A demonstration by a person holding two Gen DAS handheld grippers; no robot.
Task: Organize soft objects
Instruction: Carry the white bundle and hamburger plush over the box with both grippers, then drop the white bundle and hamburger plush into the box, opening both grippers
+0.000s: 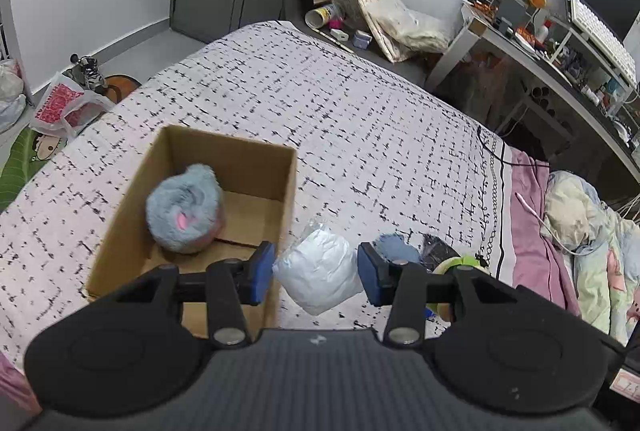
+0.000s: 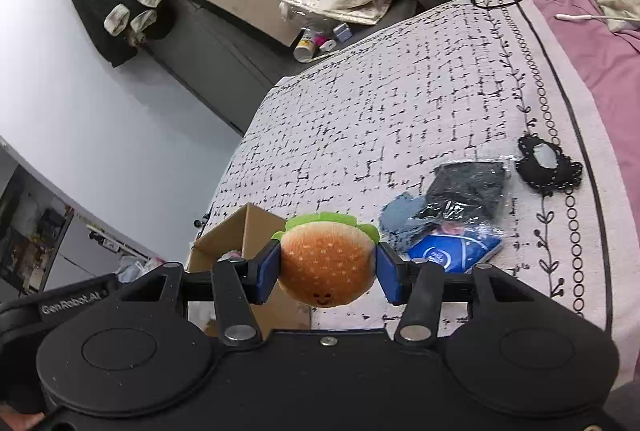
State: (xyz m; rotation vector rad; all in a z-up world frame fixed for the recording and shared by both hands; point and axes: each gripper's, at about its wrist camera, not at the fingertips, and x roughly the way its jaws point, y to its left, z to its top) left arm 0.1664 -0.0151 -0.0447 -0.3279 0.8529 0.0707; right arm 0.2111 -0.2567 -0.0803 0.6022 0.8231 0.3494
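Observation:
An open cardboard box [image 1: 256, 171] stands on the bed with a grey-blue furry plush [image 1: 184, 211] inside. My left gripper [image 1: 316, 271] is shut on a white soft packet [image 1: 318, 271], held just right of the box. My right gripper [image 2: 326, 271] is shut on a burger plush [image 2: 326, 263], held above the bed near the box [image 2: 240, 231]. On the bed lie a dark item in clear wrap [image 2: 464, 187], a blue packet [image 2: 452, 251], a grey-blue cloth [image 2: 400, 215] and a black lace piece [image 2: 548, 167].
The patterned bedspread [image 1: 360, 111] covers the bed, with a pink sheet [image 1: 528, 231] and crumpled bedding [image 1: 592, 231] on the right. A cluttered desk [image 1: 560, 51] stands beyond. Bags and bottles lie on the floor [image 1: 360, 19].

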